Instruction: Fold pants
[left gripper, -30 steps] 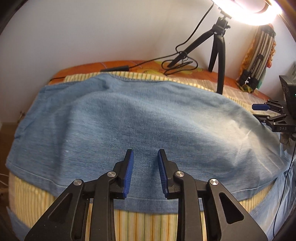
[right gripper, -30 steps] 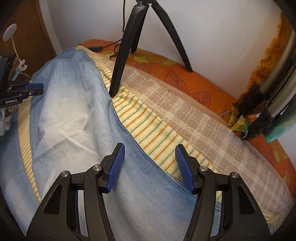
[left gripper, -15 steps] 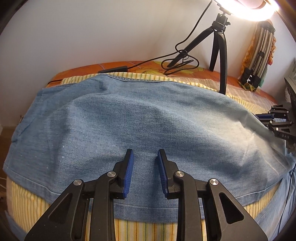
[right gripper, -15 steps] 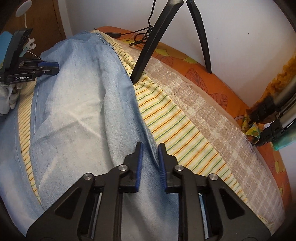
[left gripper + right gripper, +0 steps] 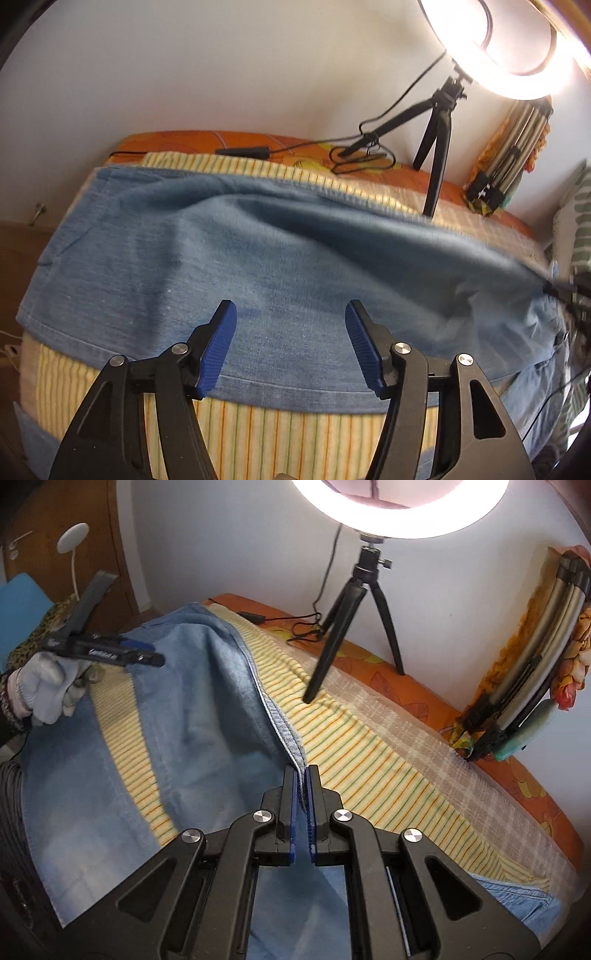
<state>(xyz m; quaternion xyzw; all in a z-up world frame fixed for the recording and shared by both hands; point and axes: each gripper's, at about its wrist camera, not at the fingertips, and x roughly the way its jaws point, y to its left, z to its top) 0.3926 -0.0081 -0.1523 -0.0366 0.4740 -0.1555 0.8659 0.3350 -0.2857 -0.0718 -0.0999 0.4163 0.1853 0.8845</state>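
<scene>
So we've got a ring light on a little black tripod parked on the bed right next to the far edge of the denim, one tripod leg down on the striped yellow sheet, with its cable looped on the orange cover behind. A bundle of folded poles leans in the corner. The blue pants are spread flat across the striped sheet, faded light in spots. Our right gripper is pinched tight on the seamed edge, pulling it up off the bed into a ridge. Our left gripper, in a gloved hand, has just been opening; its fingers sit wide above the hem, nothing between them.
</scene>
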